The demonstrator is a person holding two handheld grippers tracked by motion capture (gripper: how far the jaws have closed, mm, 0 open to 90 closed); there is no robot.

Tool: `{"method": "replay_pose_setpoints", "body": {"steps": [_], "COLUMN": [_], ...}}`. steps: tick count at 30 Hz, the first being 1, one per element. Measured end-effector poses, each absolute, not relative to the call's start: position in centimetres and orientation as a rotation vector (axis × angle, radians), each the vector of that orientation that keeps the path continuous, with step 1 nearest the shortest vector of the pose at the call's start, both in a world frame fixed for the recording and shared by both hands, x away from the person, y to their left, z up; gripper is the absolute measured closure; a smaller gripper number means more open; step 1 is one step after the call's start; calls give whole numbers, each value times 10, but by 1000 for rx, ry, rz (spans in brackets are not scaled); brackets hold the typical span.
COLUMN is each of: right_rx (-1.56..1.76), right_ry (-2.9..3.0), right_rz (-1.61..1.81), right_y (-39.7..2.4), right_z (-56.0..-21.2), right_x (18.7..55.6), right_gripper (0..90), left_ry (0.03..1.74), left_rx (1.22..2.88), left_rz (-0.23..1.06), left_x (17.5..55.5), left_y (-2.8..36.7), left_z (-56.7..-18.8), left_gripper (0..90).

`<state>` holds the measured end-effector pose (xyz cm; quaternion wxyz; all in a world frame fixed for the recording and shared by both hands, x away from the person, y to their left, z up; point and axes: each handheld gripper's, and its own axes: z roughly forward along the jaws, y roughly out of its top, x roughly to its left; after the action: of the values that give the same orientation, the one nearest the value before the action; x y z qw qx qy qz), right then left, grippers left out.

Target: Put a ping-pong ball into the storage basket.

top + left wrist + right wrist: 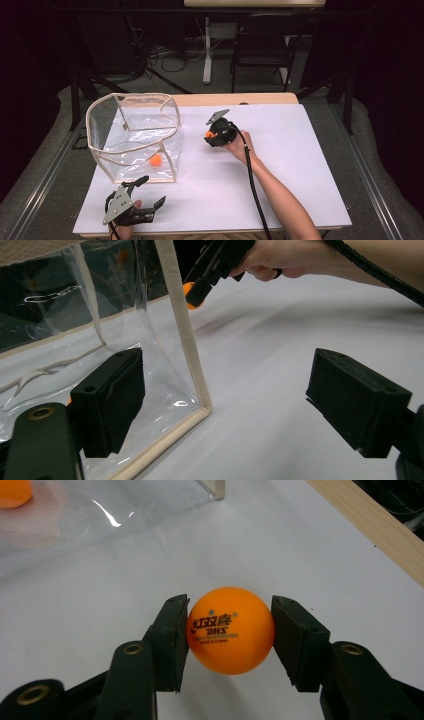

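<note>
An orange ball [231, 630] is clamped between the pads of the right gripper [216, 134], above the white table [280, 165] just beside the clear bag [135, 135]. The left gripper [134, 202] is held open near the bag's corner. The smooth ball may be squeezed out sideways, or the bag's soft rim may be struck and folded.
</note>
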<state>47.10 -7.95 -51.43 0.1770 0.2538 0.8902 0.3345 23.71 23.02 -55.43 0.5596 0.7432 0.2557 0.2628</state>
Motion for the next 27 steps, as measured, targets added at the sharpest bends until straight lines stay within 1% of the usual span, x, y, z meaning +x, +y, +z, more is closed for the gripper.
{"method": "replay_pose_setpoints", "body": {"steps": [27], "right_rx": [655], "right_ry": [2533], "right_rz": [939], "right_y": [-79], "right_z": [-494], "right_x": [458], "right_gripper": [508], "left_ry": [599], "left_rx": [1751], "left_rz": [624], "left_x": [237], "left_y": [230], "left_z": [-554], "left_gripper": [157]}}
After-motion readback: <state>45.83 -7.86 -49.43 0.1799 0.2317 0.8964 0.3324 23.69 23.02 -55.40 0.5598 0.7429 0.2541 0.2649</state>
